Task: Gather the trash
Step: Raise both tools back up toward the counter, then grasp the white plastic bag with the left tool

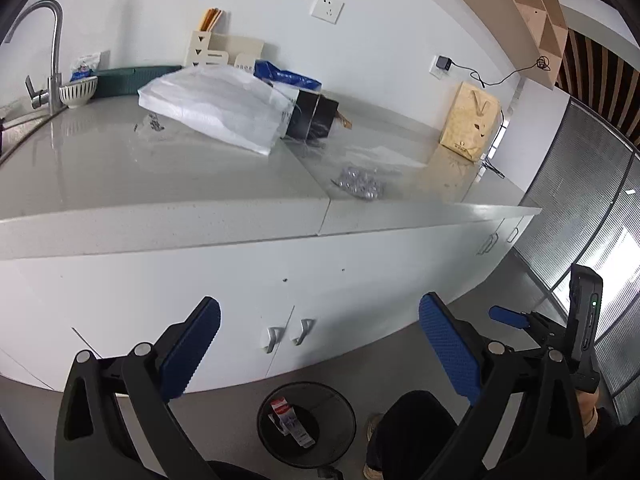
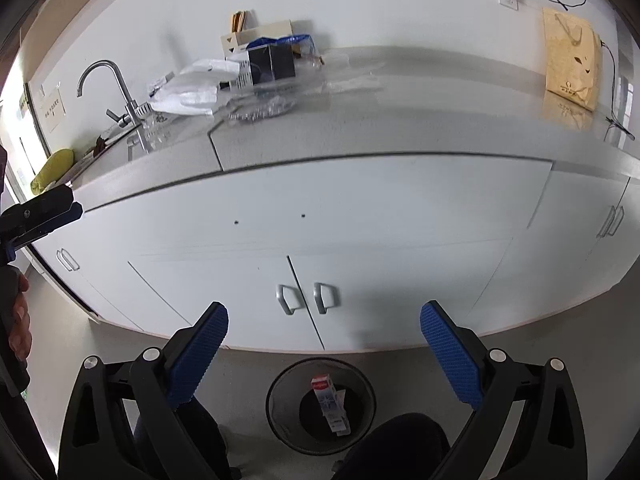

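Both grippers hang empty in front of the cabinet doors: the left gripper has its blue-padded fingers spread wide with nothing between them, and the right gripper stands the same way. Low in the centre of both frames, on the floor, sits a black mesh bin with one small carton already inside, so the task looks begun but far from done. Up on the desk, in the middle of the left view, several likely pieces of trash remain: a crumpled white plastic bag, a black box just behind it, a blue packet near the wall, and a cluster of small shiny foil-like pieces near the front edge. What those shiny pieces are is hard to tell; they may be wrappers under clear film. The tan paper bag at the right of the frame stands upright and may not be trash at all. The sink beside the tap, at the left edge, is mostly cut off.
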Tool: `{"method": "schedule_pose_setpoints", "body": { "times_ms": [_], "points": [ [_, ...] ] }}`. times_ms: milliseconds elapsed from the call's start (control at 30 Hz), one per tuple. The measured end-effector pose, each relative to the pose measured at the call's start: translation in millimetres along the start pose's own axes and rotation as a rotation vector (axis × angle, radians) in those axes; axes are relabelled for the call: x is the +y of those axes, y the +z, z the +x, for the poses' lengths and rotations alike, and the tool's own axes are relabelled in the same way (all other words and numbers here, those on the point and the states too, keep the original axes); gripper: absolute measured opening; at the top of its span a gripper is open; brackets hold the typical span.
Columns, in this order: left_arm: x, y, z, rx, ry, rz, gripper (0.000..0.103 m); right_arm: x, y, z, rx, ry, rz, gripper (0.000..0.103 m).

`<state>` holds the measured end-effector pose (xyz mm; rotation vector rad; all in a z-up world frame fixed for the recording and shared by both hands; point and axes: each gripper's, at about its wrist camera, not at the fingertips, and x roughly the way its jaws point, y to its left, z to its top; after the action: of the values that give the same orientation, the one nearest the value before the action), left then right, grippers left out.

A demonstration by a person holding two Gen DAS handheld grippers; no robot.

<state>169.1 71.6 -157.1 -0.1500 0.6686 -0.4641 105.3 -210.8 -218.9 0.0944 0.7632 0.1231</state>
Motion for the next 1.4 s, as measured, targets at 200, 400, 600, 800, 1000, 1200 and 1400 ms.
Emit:
{"method": "schedule_pose_setpoints", "body": {
  "times_ms": [200, 400, 600, 800, 1000, 1200, 1400],
  "points": [
    [9, 29, -18, -0.071, 0.028, -0.005, 0.099, -3, 43, -24, -0.106, -0.026, -0.036, 0.099],
    [16, 51, -6, -0.086, 0.068, 0.010, 0.099, -8, 75, -32, -0.168, -0.042, -0.052, 0.099],
    [29, 68, 12, -0.080, 0.080, 0.004, 0.099, -5, 96, -21, -0.196, -0.035, -0.074, 0.100],
    [45, 91, 36, -0.074, 0.096, -0.016, 0.099, 1, 124, 0, -0.209, 0.006, -0.102, 0.100],
    [69, 111, 68, -0.043, 0.115, -0.077, 0.099, 3, 154, 28, -0.227, 0.020, -0.123, 0.100],
    [89, 131, 104, -0.033, 0.151, -0.144, 0.099, -4, 177, 62, -0.213, 0.047, -0.118, 0.100],
    [110, 148, 136, -0.021, 0.126, -0.266, 0.099, -7, 185, 84, -0.200, 0.064, -0.130, 0.100]
  ]
}}
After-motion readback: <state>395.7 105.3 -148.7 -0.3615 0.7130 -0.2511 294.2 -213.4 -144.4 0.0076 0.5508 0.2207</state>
